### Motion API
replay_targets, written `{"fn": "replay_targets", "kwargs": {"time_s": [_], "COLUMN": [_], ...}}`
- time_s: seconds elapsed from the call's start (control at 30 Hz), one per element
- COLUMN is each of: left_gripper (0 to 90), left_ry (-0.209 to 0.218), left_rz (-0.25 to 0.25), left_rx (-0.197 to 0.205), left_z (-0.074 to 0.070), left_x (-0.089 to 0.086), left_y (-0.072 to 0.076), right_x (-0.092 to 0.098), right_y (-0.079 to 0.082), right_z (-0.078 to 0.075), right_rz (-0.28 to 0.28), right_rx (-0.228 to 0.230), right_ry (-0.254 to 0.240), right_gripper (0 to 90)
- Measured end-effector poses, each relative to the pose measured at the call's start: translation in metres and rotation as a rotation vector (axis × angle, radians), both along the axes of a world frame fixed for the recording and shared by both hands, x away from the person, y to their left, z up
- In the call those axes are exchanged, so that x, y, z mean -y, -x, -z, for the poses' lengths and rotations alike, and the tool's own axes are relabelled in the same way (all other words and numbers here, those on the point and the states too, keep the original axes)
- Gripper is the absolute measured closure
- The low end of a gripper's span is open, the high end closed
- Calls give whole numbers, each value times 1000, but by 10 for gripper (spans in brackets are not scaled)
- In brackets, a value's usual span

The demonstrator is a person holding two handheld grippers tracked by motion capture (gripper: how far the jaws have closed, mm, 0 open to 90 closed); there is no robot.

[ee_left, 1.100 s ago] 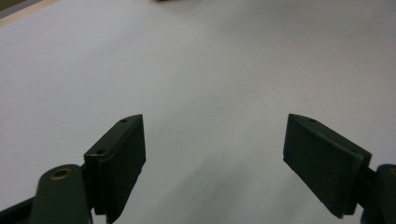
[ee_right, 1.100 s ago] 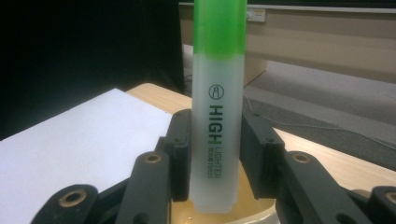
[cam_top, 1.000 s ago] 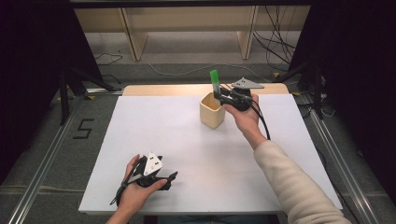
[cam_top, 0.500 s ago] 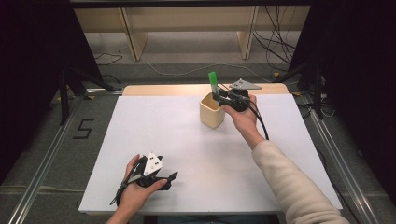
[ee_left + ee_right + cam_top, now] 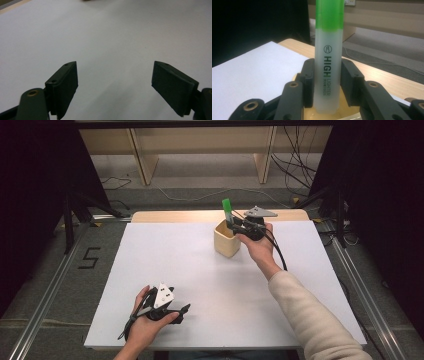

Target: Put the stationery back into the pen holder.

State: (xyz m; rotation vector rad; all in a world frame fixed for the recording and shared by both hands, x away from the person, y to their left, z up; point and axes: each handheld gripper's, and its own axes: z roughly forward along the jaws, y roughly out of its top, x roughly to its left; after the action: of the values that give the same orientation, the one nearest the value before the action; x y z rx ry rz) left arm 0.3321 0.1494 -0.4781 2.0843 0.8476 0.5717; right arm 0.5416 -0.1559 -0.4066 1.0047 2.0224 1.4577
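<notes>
From the high view, the right claw (image 5: 234, 223) sits at the far side of the white surface (image 5: 200, 270), right over the rim of a small beige pen cup (image 5: 226, 240), and it pinches a green-capped highlighter (image 5: 227, 210) that stands upright, cap up, its lower end just at the cup's mouth. The long axis runs straight up and down, so what is left looks like a plain drop along that line into the cup directly below. The left claw (image 5: 177, 312) rests well apart at the near edge, far from the cup, so the right hand is clearly the one placed for this. In the left gripper view, the left claw (image 5: 115, 85) is spread wide with bare white surface (image 5: 112, 37) between its jaws. In the right gripper view, the right claw (image 5: 327, 82) presses both pads against the highlighter (image 5: 328, 62), whose barrel rises vertically between them with its foot over the cup's opening (image 5: 312, 115).
</notes>
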Motion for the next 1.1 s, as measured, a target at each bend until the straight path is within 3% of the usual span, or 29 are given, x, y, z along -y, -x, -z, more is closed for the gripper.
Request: {"fn": "replay_targets", "kwargs": {"time_s": [1.1], "left_gripper": [210], "left_ry": [-6], "left_rz": [4], "left_rx": [-3], "left_z": [0], "left_x": [0], "left_y": [0], "right_x": [-4], "right_y": [-3], "right_z": [13], "right_rz": [-8], "right_rx": [-9], "right_ry": [48], "right_gripper": [658]}}
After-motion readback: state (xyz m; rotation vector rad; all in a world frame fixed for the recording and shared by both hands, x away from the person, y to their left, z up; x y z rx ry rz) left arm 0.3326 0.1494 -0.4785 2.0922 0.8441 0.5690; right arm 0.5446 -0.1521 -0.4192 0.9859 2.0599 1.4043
